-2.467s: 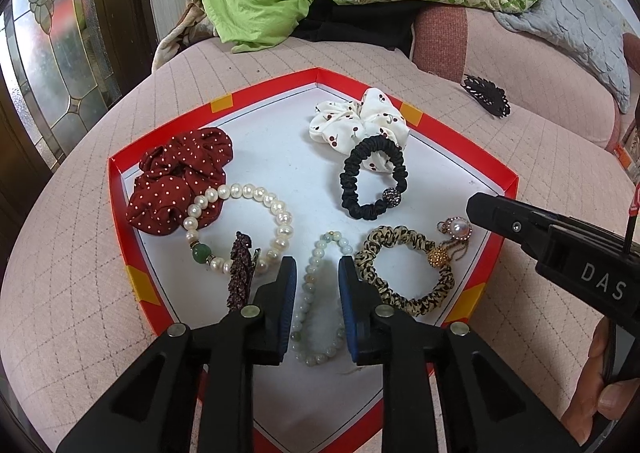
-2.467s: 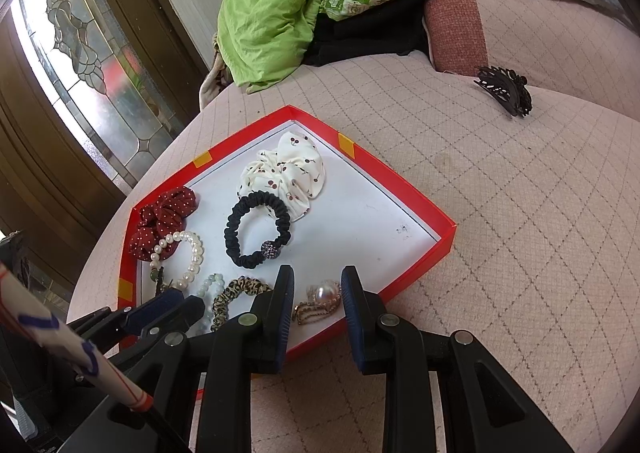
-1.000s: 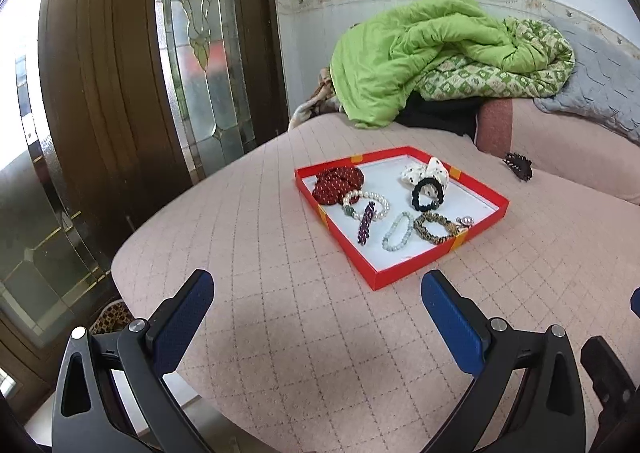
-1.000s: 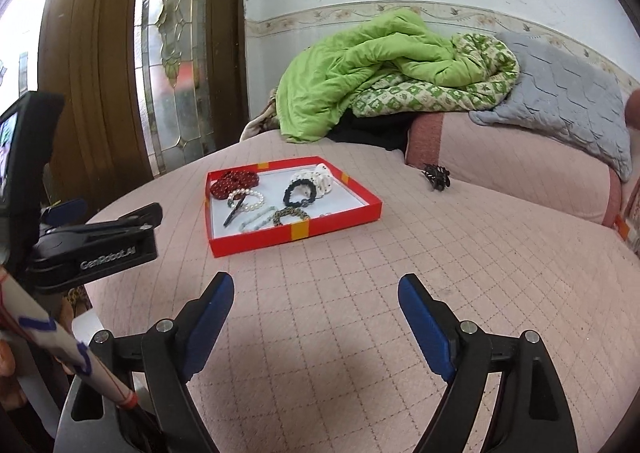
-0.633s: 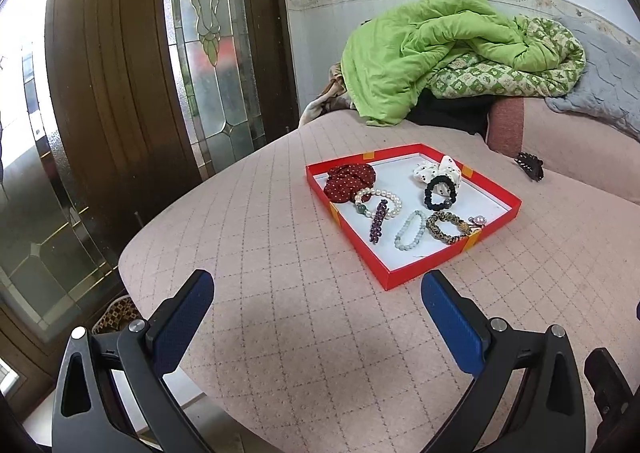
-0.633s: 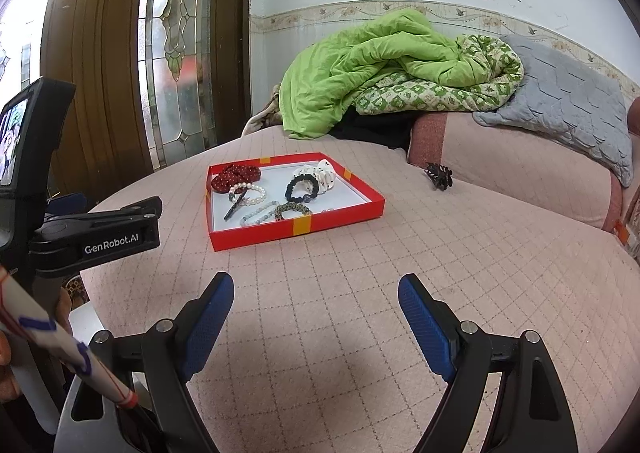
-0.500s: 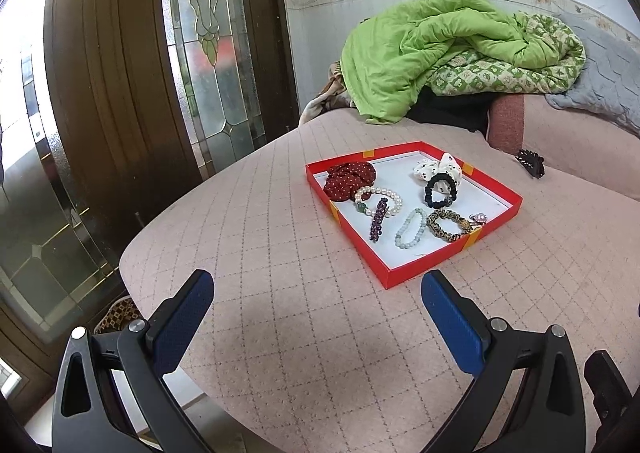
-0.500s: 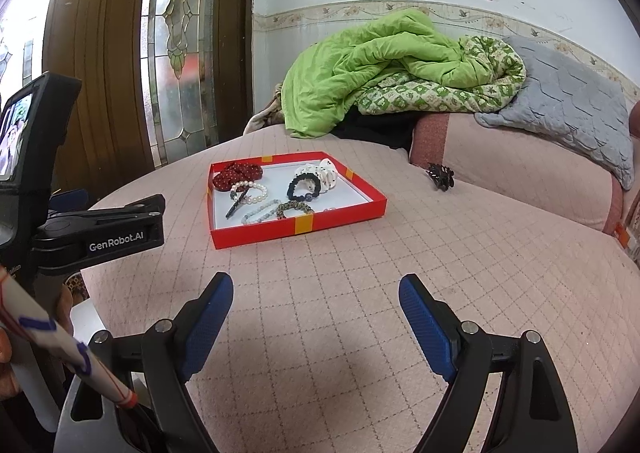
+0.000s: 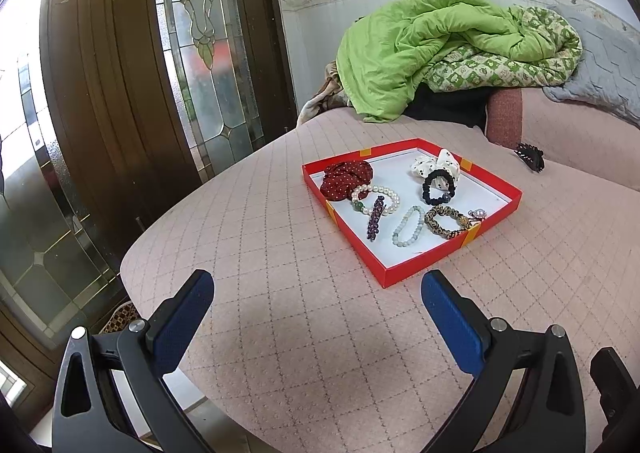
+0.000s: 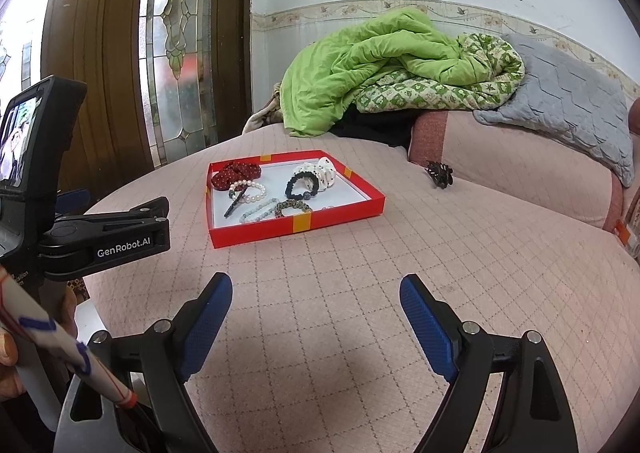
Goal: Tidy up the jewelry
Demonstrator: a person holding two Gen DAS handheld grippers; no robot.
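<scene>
A red tray point(image 9: 416, 264) with a white floor sits on the pink quilted bed; it also shows in the right wrist view point(image 10: 256, 235). In it lie a dark red scrunchie point(image 9: 346, 180), a pearl bracelet point(image 9: 376, 193), a purple hair clip point(image 9: 375, 220), a pale green bead bracelet point(image 9: 408, 231), a leopard hair tie point(image 9: 445, 221), a black hair tie point(image 9: 438, 187) and a white scrunchie point(image 9: 437, 163). My left gripper point(image 9: 316, 313) is open and empty, well back from the tray. My right gripper point(image 10: 316, 313) is open and empty, also well back.
A black claw clip point(image 9: 530, 155) lies on the bed right of the tray. A green quilt point(image 9: 432, 53) and a grey pillow point(image 10: 568, 109) are piled at the back. A wooden door with stained glass point(image 9: 192, 33) stands on the left, past the bed edge.
Both grippers have opened wide and pulled far back from the tray. In the last half second they barely moved. The jewelry stays in the tray.
</scene>
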